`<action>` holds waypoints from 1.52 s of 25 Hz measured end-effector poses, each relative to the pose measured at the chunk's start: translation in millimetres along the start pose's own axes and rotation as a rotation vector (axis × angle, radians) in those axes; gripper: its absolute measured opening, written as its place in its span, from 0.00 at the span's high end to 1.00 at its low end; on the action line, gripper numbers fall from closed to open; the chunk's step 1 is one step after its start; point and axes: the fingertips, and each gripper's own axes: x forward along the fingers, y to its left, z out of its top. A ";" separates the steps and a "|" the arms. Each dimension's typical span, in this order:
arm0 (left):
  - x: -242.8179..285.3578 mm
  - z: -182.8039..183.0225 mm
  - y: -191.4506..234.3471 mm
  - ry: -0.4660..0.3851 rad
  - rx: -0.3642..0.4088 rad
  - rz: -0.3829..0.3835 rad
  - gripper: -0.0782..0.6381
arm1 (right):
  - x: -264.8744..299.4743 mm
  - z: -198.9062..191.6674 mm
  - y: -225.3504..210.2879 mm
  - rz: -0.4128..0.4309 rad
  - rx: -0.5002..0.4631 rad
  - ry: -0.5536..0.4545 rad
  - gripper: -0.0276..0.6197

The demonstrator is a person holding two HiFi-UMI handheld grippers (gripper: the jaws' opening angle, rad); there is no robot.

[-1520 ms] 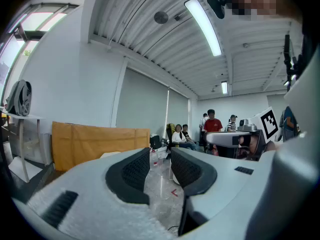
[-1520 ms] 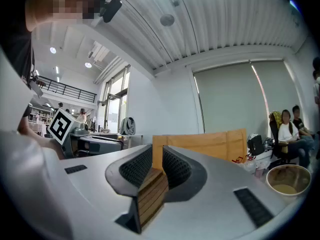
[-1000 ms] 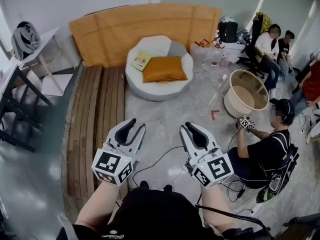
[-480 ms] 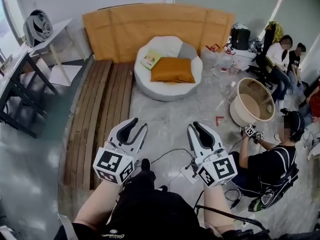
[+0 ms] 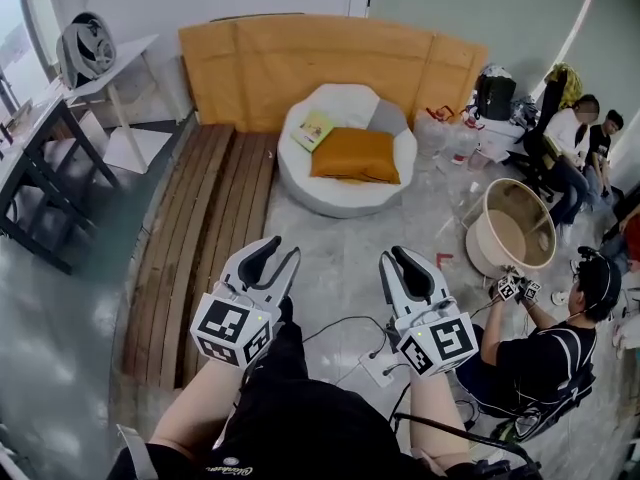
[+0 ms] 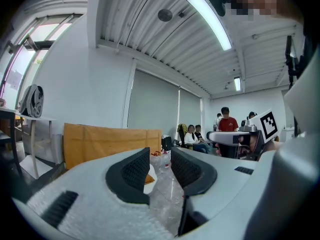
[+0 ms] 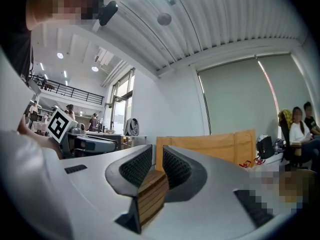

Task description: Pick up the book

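Greenish book [image 5: 314, 129] lay well ahead, nearer your left gripper [image 5: 275, 255]. Its fingers, like those of your right gripper [image 5: 397, 258], were pressed together, empty.

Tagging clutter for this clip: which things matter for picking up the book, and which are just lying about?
Job: book, white round seat under it, left gripper, right gripper (both shut, empty).
Lying about: orange cushion, wooden planks, cardboard sheet, round tub.

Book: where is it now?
Head view, upper centre: the book lies on the white round seat, just left of the orange cushion, in front of the cardboard.
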 end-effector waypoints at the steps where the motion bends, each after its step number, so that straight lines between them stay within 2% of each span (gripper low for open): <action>1: 7.7 -0.7 7.2 -0.001 -0.002 -0.001 0.70 | 9.9 -1.0 -3.5 0.003 -0.001 0.001 0.85; 4: 34.8 -3.4 36.0 0.003 -0.013 -0.008 0.70 | 47.8 -6.9 -16.7 0.004 0.004 0.014 0.85; 8: 76.5 -0.9 95.1 0.006 -0.039 -0.004 0.70 | 117.2 -12.6 -35.4 -0.001 0.018 0.043 0.85; 17: 157.9 29.6 254.1 -0.065 -0.085 -0.030 0.70 | 290.4 13.1 -56.1 -0.025 -0.110 0.114 0.85; 21: 182.6 46.6 307.6 -0.103 -0.095 -0.043 0.70 | 339.8 24.5 -62.5 -0.063 -0.162 0.142 0.85; 30: 195.2 72.4 361.5 -0.184 -0.106 -0.036 0.70 | 397.6 25.5 -49.4 -0.041 -0.224 0.184 0.85; 35: 200.3 85.0 387.3 -0.204 -0.090 -0.003 0.70 | 427.7 34.6 -58.2 -0.021 -0.238 0.189 0.85; 38: 203.2 79.5 398.1 -0.194 -0.092 0.019 0.70 | 440.7 39.7 -58.2 -0.001 -0.252 0.168 0.85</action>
